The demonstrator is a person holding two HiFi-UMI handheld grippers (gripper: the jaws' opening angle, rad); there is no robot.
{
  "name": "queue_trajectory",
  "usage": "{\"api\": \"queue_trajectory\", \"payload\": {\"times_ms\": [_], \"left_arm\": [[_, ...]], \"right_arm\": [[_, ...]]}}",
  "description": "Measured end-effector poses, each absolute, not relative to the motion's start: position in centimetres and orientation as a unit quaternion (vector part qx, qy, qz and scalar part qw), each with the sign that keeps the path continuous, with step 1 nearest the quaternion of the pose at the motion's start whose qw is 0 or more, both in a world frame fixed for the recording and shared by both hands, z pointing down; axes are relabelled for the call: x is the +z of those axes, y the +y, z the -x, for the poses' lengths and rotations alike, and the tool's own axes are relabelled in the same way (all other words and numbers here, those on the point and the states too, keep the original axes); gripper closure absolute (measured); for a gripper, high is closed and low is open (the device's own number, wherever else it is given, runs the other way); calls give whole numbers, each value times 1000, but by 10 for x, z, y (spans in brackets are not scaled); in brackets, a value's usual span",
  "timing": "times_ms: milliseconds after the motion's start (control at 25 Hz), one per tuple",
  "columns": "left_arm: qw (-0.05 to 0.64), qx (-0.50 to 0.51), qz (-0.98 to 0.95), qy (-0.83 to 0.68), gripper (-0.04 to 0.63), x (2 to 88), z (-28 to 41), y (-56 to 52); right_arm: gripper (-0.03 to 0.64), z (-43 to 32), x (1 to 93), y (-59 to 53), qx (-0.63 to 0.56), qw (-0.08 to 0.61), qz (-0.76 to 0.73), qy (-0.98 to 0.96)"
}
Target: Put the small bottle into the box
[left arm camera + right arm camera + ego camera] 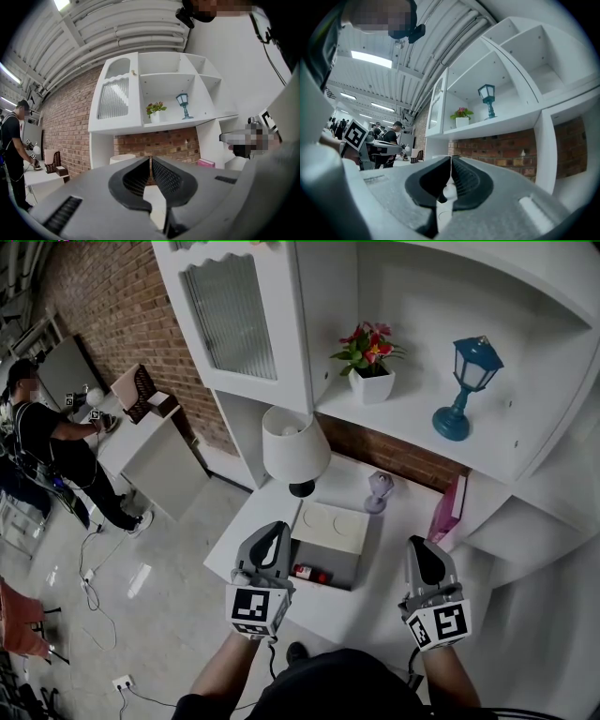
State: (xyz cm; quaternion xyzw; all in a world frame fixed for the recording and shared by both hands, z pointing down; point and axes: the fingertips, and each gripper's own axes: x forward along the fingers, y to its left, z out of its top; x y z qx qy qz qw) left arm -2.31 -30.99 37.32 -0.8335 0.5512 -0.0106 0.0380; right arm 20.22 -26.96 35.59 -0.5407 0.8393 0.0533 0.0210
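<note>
On the white table [272, 512] stands a cream box [334, 524] with a grey open part at its front. A small bottle [310, 573] with a red end lies inside that open part. My left gripper [279, 527] hovers at the box's left edge, level and shut with nothing between its jaws [150, 160]. To the right of the box, my right gripper [418, 542] is apart from it, also level and shut on nothing [451, 159]. Neither gripper view shows the box or the bottle.
A white lamp [295, 451] stands behind the box, with a purple figurine [378, 491] and a pink book [448, 507] to its right. The shelf above holds a flower pot [370, 362] and a blue lantern [466, 385]. A person [42, 442] stands at a far table.
</note>
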Motion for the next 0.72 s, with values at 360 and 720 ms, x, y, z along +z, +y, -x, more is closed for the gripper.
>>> {"api": "queue_trajectory", "payload": {"times_ms": [360, 720], "left_arm": [[34, -17, 833, 552, 583, 381, -1, -304], [29, -27, 832, 554, 583, 389, -28, -297]], "right_arm": [[617, -225, 361, -265, 50, 22, 538, 841], [617, -252, 367, -262, 43, 25, 535, 843]]}}
